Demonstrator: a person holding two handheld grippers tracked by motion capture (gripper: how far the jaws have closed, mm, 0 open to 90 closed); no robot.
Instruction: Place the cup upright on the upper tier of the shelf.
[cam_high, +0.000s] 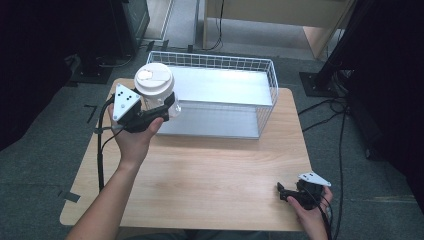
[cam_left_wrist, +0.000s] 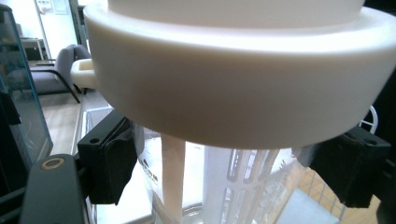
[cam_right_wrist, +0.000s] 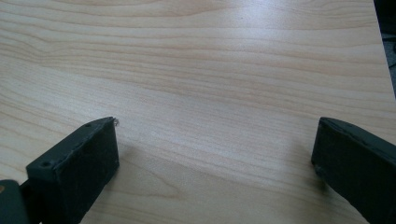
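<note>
- The table (cam_high: 210, 180) has a light wood-grain top with rounded corners and stands on grey carpet; black cables run over the floor at the right, dark stands and furniture close in the far left and right, and a pale wooden piece stands at the far side.
- In the left gripper view a glass partition and a grey chair (cam_left_wrist: 56, 70) sit in a bright room behind the table.
- The task's thing is a clear plastic cup (cam_high: 162, 97) with a wide cream-white lid (cam_high: 154, 80). The lid is round, thick-rimmed, with a small flat tab on top.
- In the left gripper view the lid's rim spreads across the top, the see-through wall hangs below it, and a pale straw-like stem (cam_left_wrist: 173, 177) runs down inside.
- The cup is held above the far left part of the table, just at the near left corner of the basket, upright or nearly so.
- The left gripper (cam_high: 160, 107) has its jaws closed on the cup's clear wall just under the lid, one pad on each side.
- The right gripper (cam_high: 285, 192) rests at the near right edge of the table, its jaws standing wide apart with bare wood between them.
- A white wire basket (cam_high: 220, 62) sits at the far middle of the table; its floor is a plain grey sheet with no items on it.
</note>
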